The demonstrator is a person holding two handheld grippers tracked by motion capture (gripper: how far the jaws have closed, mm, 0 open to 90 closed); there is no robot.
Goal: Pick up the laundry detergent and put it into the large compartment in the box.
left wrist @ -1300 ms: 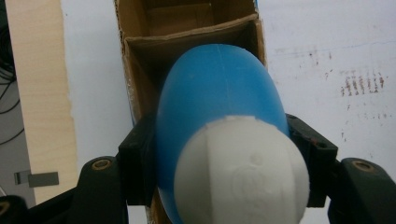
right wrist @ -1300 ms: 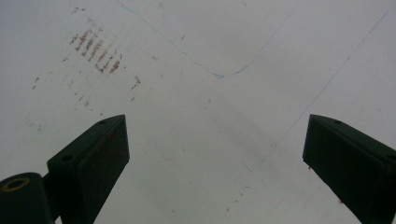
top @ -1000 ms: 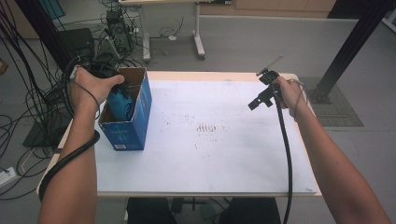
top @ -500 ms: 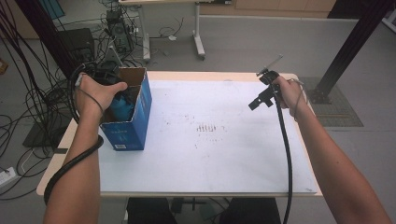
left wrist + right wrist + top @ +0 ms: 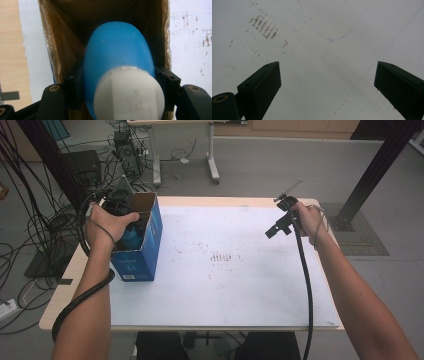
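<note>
The left gripper [image 5: 117,87] is reaching down into an open blue cardboard box [image 5: 145,250] that is standing at the left end of the tabletop [image 5: 240,290]. In the left gripper view its black fingers [image 5: 72,82] are pressing on either side of a blue bottle [image 5: 117,47] with a white cap [image 5: 128,95], so they are closing on the bottle just behind the cap. The bottle is sitting between the fingers and running away from them, deeper into the box, with the brown inner walls of the box rising close around both fingers. In the high view the left hand [image 5: 112,222] is covering most of the gripper at the box's open top.

The right gripper [image 5: 327,87] is hanging above the right far part of the tabletop, well apart from the box. Its fingers [image 5: 264,85] are standing wide apart and gripping nothing, with bare white tabletop between them. Beyond the left-hand finger in that view, a patch of small brown marks [image 5: 264,26] is lying on the white surface.
</note>
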